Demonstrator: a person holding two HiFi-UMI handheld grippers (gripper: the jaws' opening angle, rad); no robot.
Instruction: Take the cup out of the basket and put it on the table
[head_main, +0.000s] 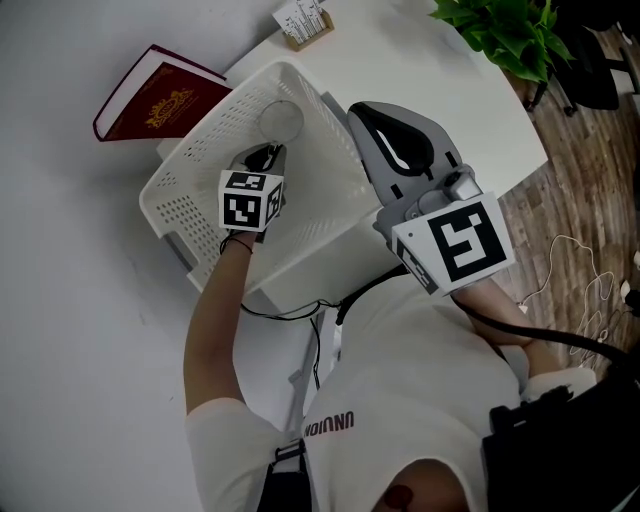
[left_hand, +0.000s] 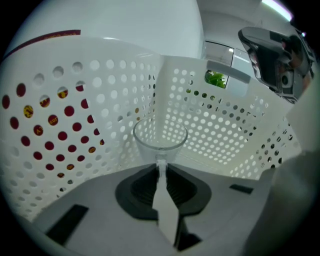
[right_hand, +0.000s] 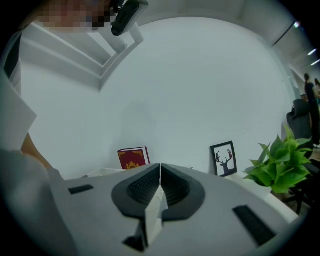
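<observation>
Basket (left_hand: 60, 100) walls hem the left gripper (left_hand: 161, 163); the only free room is above. Its jaws pinch the near wall of the cup (left_hand: 160, 136), which stands in the basket's corner. The right gripper (right_hand: 160, 172) hangs outside, jaws pressed together.

The left gripper (head_main: 268, 155) points steeply downward, and the left forearm (head_main: 218, 300) extends straight back behind the claw. Its jaws stand nearly together and pinch the near wall of the cup (left_hand: 160, 136) at the pad tips. The right gripper (head_main: 372, 118) is held close to level, to the right of the left claw and apart from it. Its jaws are fully together with nothing between them.
</observation>
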